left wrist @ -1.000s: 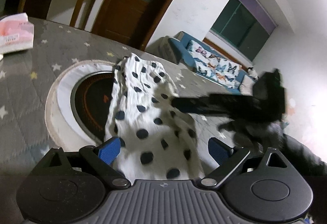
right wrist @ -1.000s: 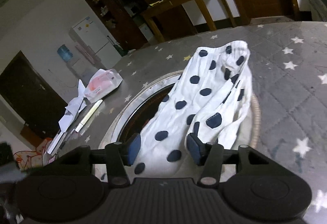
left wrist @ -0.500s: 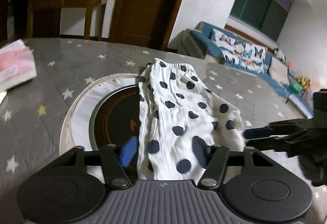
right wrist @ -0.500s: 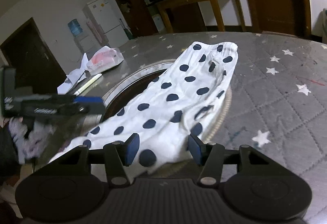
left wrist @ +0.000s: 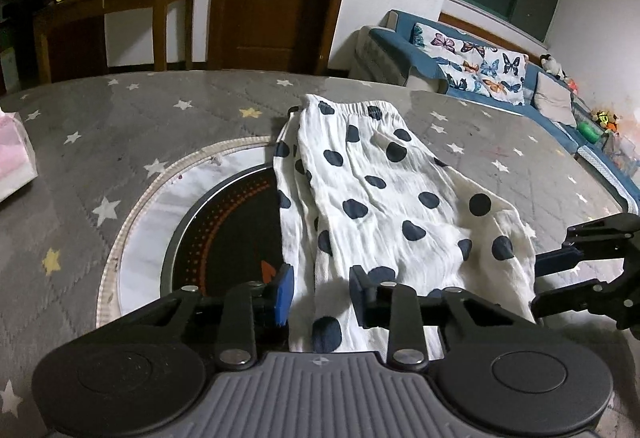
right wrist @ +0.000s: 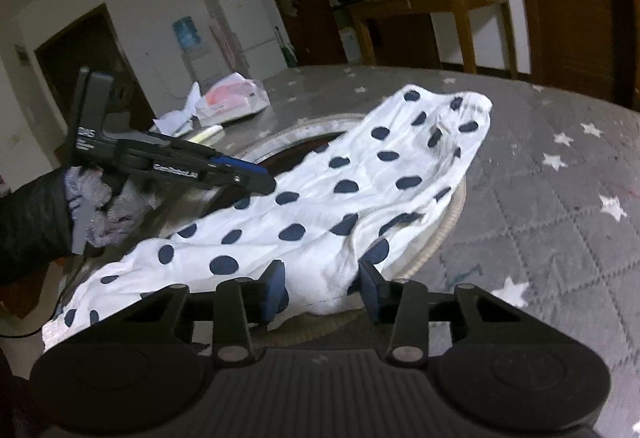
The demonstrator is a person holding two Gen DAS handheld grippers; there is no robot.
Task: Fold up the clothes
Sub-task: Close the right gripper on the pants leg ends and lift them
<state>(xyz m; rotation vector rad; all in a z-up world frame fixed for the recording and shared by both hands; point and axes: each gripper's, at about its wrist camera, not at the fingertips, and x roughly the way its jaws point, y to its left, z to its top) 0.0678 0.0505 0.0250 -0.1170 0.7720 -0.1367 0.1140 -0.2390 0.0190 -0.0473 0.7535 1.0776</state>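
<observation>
The left gripper [left wrist: 320,292] and the right gripper [right wrist: 322,290] are each seen with jaws parted around a near hem of the polka-dot garment [left wrist: 384,198], no cloth visibly pinched. The garment is spread lengthwise on the table [left wrist: 120,126], partly over the round inset cooktop [left wrist: 224,222]. If only a thin edge is caught, it may slip free and the wrinkled side layer may bunch, skewing any fold.

The white polka-dot garment [right wrist: 320,198] lies stretched across the round burner ring [right wrist: 448,222] on the star-patterned table [right wrist: 560,206]. The right claw [right wrist: 322,288] stands parted around its near edge; the left claw [right wrist: 256,178] hovers above the ring.
</observation>
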